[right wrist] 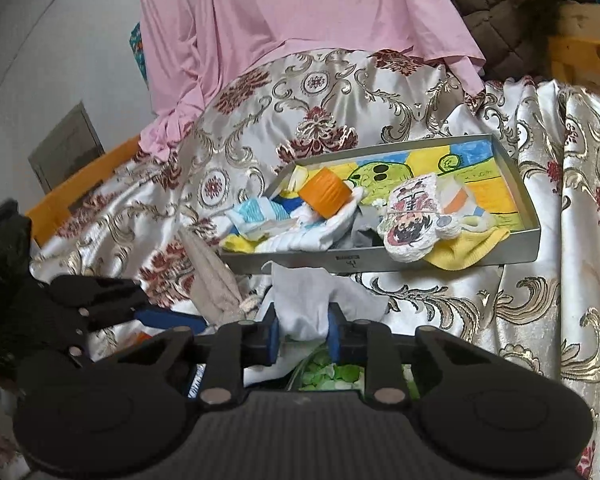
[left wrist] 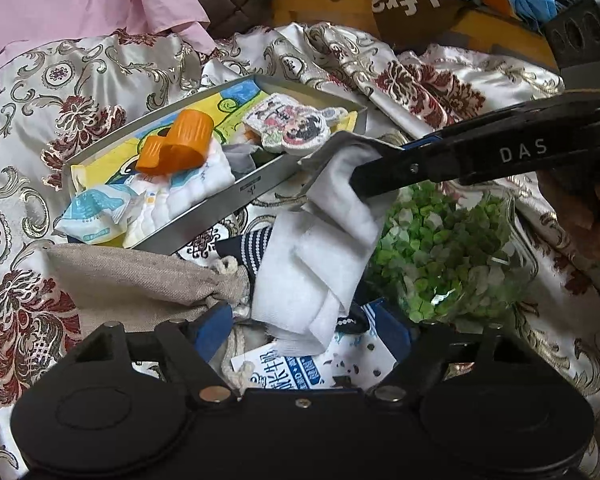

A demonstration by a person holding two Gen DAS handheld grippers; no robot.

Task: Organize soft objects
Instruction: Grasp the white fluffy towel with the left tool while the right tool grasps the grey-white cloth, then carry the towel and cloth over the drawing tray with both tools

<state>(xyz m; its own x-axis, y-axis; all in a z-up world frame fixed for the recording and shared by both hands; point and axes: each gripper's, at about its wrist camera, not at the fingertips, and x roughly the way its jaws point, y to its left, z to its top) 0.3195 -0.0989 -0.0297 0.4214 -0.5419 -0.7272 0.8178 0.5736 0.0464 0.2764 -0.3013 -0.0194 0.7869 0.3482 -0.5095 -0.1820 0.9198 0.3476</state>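
Right gripper (right wrist: 306,344) fingers pinch the white cloth (right wrist: 312,304); left gripper (left wrist: 312,336) fingers gape beneath.

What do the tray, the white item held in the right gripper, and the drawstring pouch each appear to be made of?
Tray: likely metal, matte grey, with thin straight walls and crisp corners.
White item: soft knit or cotton cloth, folding limply from the right gripper.
Drawstring pouch: coarse beige weave, perhaps linen or burlap, with a twisted cord.
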